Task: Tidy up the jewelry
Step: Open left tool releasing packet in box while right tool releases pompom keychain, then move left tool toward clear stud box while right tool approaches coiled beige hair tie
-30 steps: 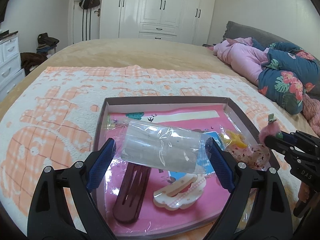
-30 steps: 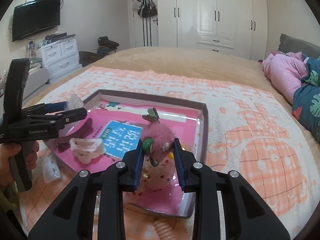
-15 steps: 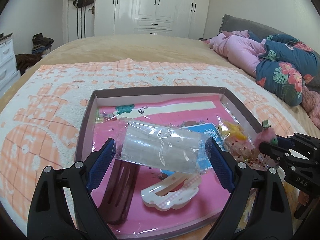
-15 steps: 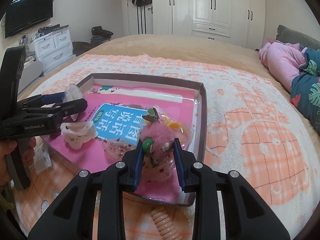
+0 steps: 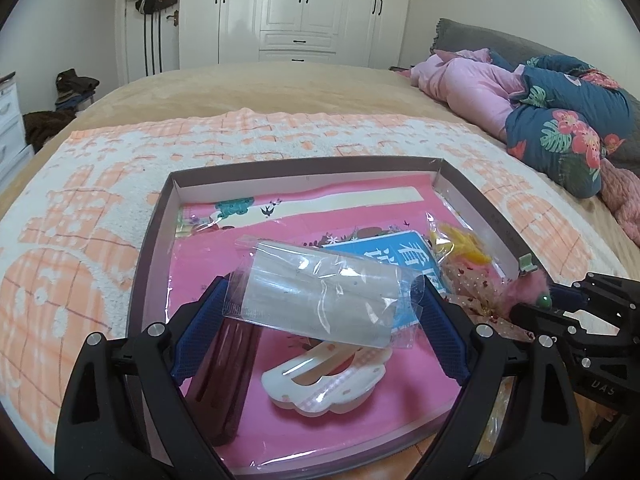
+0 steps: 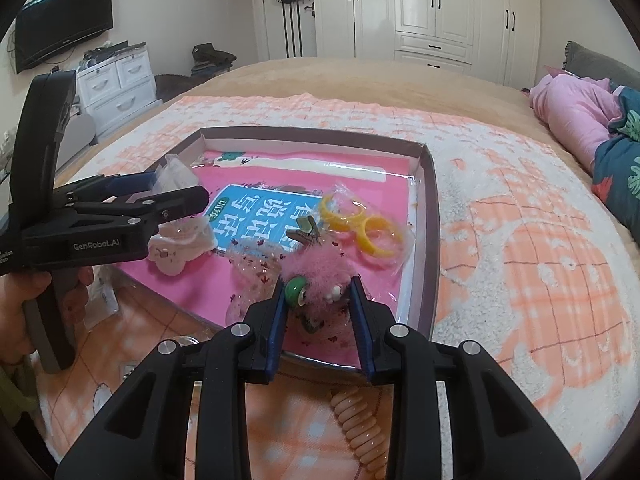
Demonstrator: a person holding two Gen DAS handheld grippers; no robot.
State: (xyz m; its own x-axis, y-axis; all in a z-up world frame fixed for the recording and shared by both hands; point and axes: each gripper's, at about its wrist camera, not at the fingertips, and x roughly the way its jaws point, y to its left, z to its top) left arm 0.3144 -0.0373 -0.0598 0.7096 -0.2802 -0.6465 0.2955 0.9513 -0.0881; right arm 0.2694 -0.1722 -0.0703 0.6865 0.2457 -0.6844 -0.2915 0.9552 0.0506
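A shallow brown box with a pink lining lies on the orange-and-white blanket. My left gripper is shut across a clear plastic packet and holds it above the box's near left part. Under it lie a white-and-pink cloud-shaped hair clip and a dark maroon clip. My right gripper holds a pink fluffy hair clip with a green bead just above the box's near right corner. Its jaws are opening, and the pads still touch the fluff. A glittery clear packet lies beneath.
Yellow rings in a clear bag rest by the box's right wall. A peach spiral hair tie lies on the blanket in front of the box. Pink clothing and a floral pillow are piled at the right. A person's hand grips the left tool.
Both grippers keep their holds and have barely moved. The left view has swung a little to the right, so the box sits more centrally.
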